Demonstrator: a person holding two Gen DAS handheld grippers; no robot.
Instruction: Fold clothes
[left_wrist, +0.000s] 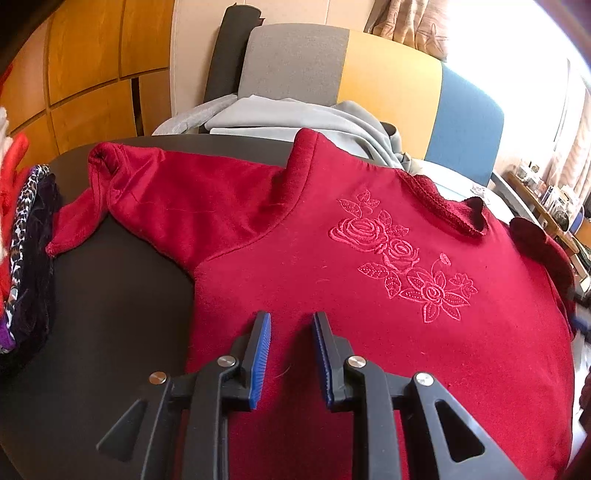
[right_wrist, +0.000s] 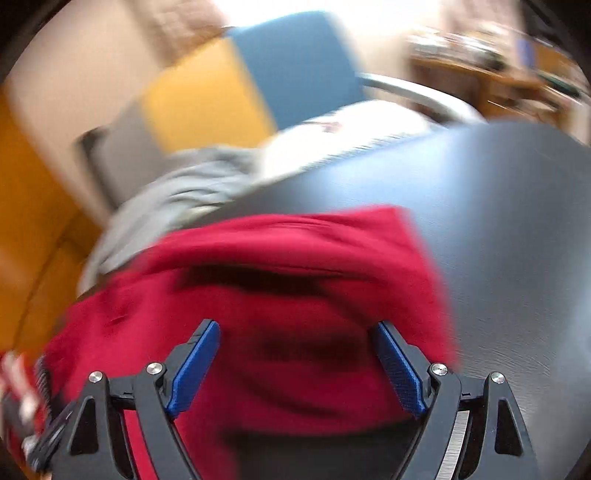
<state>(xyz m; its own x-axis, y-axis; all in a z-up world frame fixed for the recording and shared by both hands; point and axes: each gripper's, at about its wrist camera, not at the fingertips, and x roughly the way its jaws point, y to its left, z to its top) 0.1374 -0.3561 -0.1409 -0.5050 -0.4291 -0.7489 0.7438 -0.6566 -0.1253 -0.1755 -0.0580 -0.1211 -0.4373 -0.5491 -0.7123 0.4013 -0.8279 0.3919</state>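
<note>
A dark red sweater (left_wrist: 332, 258) with embroidered roses (left_wrist: 399, 258) lies front up on the black table (left_wrist: 110, 314). Its left sleeve (left_wrist: 147, 199) stretches toward the far left, and the collar (left_wrist: 450, 214) points right. My left gripper (left_wrist: 291, 315) hovers over the sweater's lower body, its jaws a narrow gap apart with no fabric pinched. The right wrist view is motion-blurred. There my right gripper (right_wrist: 295, 325) stands wide open above a bunched part of the red sweater (right_wrist: 295, 258), with bare table (right_wrist: 517, 221) to its right.
A stack of folded clothes (left_wrist: 29, 258) sits at the table's left edge. Behind the table is a sofa (left_wrist: 465, 122) with grey, yellow and blue cushions and a grey garment (left_wrist: 295, 118) on it. A cluttered wooden shelf (left_wrist: 546, 206) stands at the right.
</note>
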